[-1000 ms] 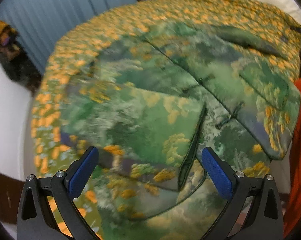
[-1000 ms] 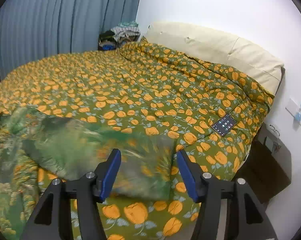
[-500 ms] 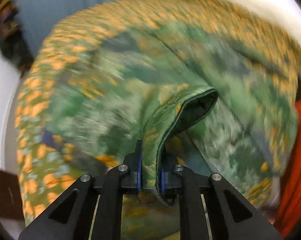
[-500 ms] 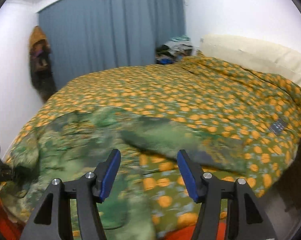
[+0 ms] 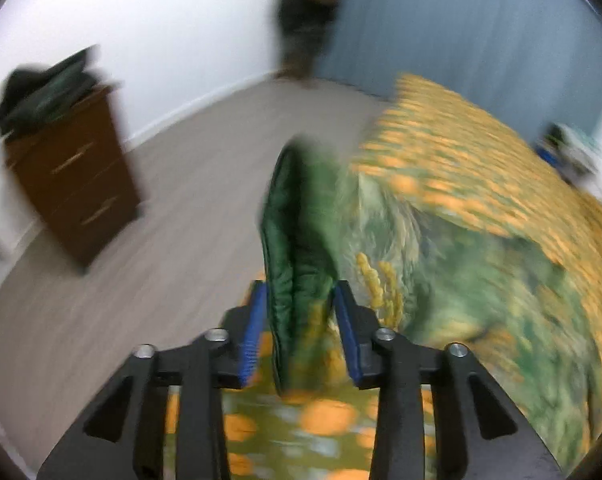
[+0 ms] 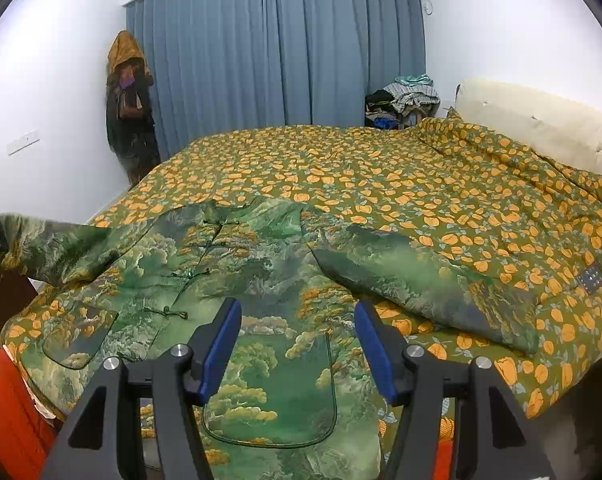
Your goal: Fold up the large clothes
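One green landscape-print jacket (image 6: pixel 237 280) lies front-up across the near part of the bed, its frog-button front running down the middle and its patch pockets showing. Its right sleeve (image 6: pixel 421 280) rests flat on the orange-flowered duvet (image 6: pixel 381 172); its left sleeve (image 6: pixel 53 244) is lifted off the bed edge toward the wall. The left claw (image 5: pixel 301 320) grips that sleeve's dark-lined cuff (image 5: pixel 297 232) between its blue pads, held over the floor (image 5: pixel 173 208) near a brown chest of drawers (image 5: pixel 73 184). The right claw (image 6: pixel 297 344) hangs wide open above the jacket's lower front, holding nothing. Blue curtains (image 6: pixel 277 40) and a cream headboard (image 6: pixel 541 120) stand beyond the bed.
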### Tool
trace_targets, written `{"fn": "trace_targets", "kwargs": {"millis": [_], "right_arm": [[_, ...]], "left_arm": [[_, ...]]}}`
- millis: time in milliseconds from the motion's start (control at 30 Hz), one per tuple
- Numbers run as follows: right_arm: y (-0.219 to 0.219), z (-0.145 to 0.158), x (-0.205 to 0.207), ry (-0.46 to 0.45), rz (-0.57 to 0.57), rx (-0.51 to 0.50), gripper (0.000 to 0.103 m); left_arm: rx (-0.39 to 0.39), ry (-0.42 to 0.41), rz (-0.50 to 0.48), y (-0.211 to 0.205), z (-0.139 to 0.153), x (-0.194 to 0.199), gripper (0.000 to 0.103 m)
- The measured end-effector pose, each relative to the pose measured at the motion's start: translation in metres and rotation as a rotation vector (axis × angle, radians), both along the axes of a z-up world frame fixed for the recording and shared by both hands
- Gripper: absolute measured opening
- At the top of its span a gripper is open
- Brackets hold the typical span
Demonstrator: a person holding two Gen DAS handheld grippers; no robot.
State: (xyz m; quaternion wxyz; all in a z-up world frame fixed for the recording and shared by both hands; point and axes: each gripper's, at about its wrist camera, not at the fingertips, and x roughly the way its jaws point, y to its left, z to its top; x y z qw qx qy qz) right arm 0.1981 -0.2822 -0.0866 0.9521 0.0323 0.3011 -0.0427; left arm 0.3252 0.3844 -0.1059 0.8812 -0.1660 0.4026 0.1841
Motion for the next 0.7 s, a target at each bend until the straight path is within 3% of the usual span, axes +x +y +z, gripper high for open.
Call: {"fn": "trace_targets", "kwargs": {"millis": [33,133,200,300,367,467,567,600,700], "right_arm": [[-0.001,0.000,0.000,0.009,0.000,-0.002,0.060],[-0.011,-0.003,0.000,0.046,-0.003,-0.016,0.060],[-0.019,-0.010,0.002,0.095,0.003,-0.033,0.066],[-0.034,-0.031,0.006,0.203,0.031,-0.030,0.067],[-0.048,-0.050,0.011,0.302,0.031,-0.003,0.067],[-0.065,-0.075,0.015,0.409,0.045,0.061,0.067],[-0.072,-0.101,0.022,0.511,0.077,0.128,0.067],[-0.073,-0.108,0.023,0.531,0.082,0.137,0.067],[-0.068,-0.130,0.029,0.590,0.106,0.157,0.067]], "left_arm": [[0.004,0.008,0.050,0.013,-0.007,-0.009,0.036],[-0.058,0.009,0.049,0.014,-0.020,-0.029,0.037],[-0.097,0.016,-0.015,-0.003,-0.024,-0.036,0.053],[-0.216,0.050,-0.233,-0.063,-0.037,-0.048,0.073],[-0.284,0.109,-0.372,-0.106,-0.051,-0.050,0.074],[-0.309,0.244,-0.512,-0.172,-0.083,-0.046,0.074],[-0.323,0.351,-0.574,-0.213,-0.114,-0.046,0.074],[-0.292,0.384,-0.592,-0.225,-0.123,-0.047,0.074],[-0.255,0.399,-0.620,-0.237,-0.123,-0.048,0.073]]}}
